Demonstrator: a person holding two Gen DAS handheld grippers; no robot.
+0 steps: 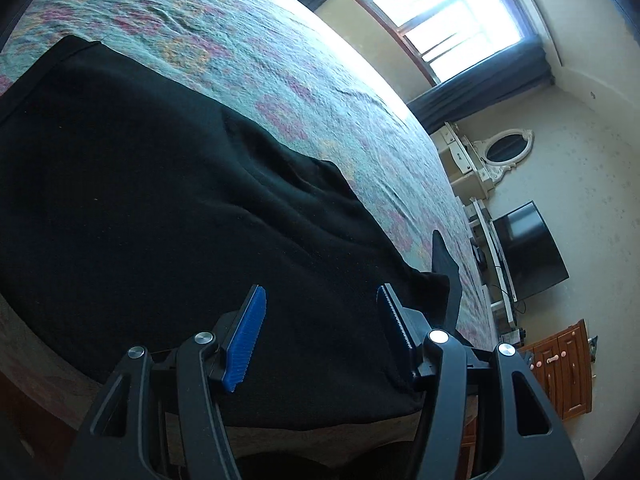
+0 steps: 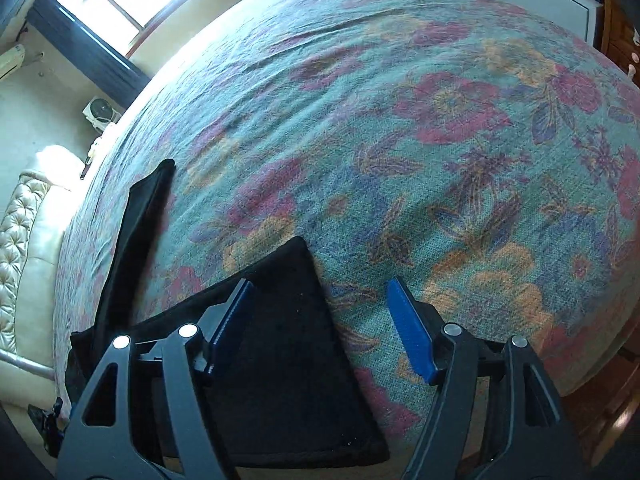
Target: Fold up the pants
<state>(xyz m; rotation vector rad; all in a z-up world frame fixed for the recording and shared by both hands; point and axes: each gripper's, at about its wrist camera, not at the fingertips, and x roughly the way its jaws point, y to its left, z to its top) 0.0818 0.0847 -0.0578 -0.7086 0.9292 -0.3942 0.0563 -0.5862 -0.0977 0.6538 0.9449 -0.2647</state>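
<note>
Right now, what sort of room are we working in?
Most likely a bedroom: the black pants lie on a wide bed with a floral cover, beside a mirrored dressing table and a curtained window.

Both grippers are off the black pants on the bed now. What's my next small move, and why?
Probably lower the open right gripper onto the pants' near corner and pinch it: nothing sits between its fingers, and one leg lies stretched across the floral bedspread, unfolded.

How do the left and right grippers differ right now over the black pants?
The left gripper hangs wholly over the black fabric pants; the right gripper straddles their edge, one blue pad over the floral bedspread. Both have open, empty jaws.
</note>
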